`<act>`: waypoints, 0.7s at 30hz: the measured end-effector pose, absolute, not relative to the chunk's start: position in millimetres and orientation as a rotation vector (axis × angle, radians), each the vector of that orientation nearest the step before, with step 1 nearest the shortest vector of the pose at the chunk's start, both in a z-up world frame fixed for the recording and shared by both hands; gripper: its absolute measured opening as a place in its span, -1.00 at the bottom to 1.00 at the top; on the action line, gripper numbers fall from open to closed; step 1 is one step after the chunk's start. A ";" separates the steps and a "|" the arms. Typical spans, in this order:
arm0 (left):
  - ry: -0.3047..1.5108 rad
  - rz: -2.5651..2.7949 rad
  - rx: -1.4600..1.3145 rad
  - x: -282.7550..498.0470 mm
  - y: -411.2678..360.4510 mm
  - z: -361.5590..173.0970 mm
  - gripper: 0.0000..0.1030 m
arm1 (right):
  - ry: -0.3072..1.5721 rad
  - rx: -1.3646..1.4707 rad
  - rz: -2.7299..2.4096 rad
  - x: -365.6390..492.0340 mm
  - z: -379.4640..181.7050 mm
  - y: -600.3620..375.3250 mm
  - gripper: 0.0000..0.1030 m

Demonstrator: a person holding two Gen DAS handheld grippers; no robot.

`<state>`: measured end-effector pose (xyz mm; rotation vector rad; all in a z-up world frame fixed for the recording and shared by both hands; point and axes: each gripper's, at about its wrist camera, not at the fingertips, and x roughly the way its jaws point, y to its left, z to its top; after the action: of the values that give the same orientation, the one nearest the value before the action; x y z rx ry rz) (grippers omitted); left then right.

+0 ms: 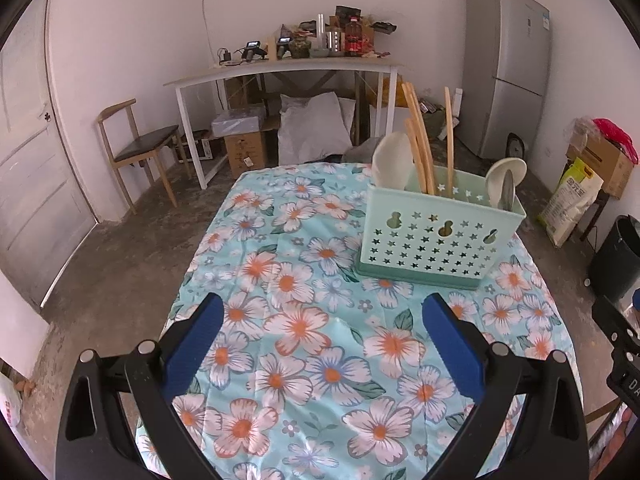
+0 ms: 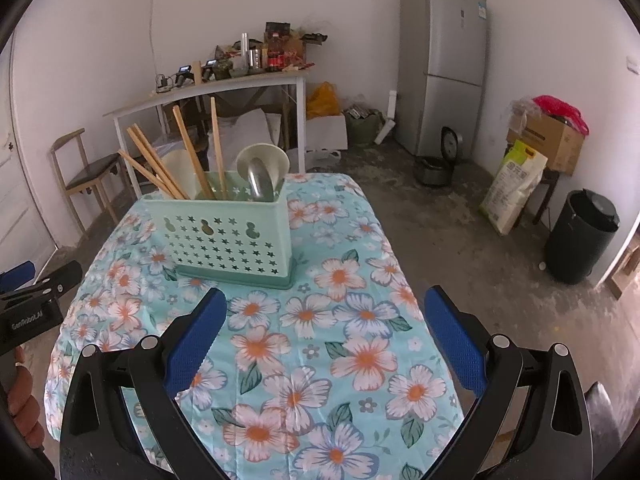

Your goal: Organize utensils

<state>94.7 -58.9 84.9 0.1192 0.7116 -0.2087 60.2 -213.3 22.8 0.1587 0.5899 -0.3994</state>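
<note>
With chopsticks (image 2: 188, 160) and spoons (image 2: 262, 172) already stood in the green holder (image 2: 228, 236) at upper centre of the flowered desk (image 2: 340, 344), both grippers (image 1: 322, 344) (image 2: 326, 340) are held wide open and empty, so sorting is judged finished and only withdrawal seems needed.

Around you the room is cluttered: a grey two-door fridge (image 2: 444, 68) stands against the back wall, and a white-framed desk (image 1: 288, 70) beside it carries bottles, jars and what look like small devices, too small to tell apart. Under the desk you can see a white sack (image 1: 312, 128) and a cardboard box (image 1: 245, 148). A wooden chair (image 1: 138, 148) with a dark seat stands by the pale door (image 1: 28, 168). To your right, a black bin (image 2: 582, 236) stands near a printed bag (image 2: 514, 186) leaning below a cardboard carton (image 2: 550, 142).
</note>
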 end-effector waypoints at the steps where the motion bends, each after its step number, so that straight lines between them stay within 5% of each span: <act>1: 0.713 -0.209 0.123 94.4 -60.2 84.1 0.89 | 0.592 0.160 -0.399 60.4 21.8 -214.0 0.85; 21: 0.757 -0.132 0.160 100.1 -67.5 66.9 0.89 | 0.625 0.162 -0.433 65.4 11.4 -228.3 0.85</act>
<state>100.1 -67.5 66.9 0.1602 0.7569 -0.1316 65.4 -228.3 11.4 0.1617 0.6246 -0.4333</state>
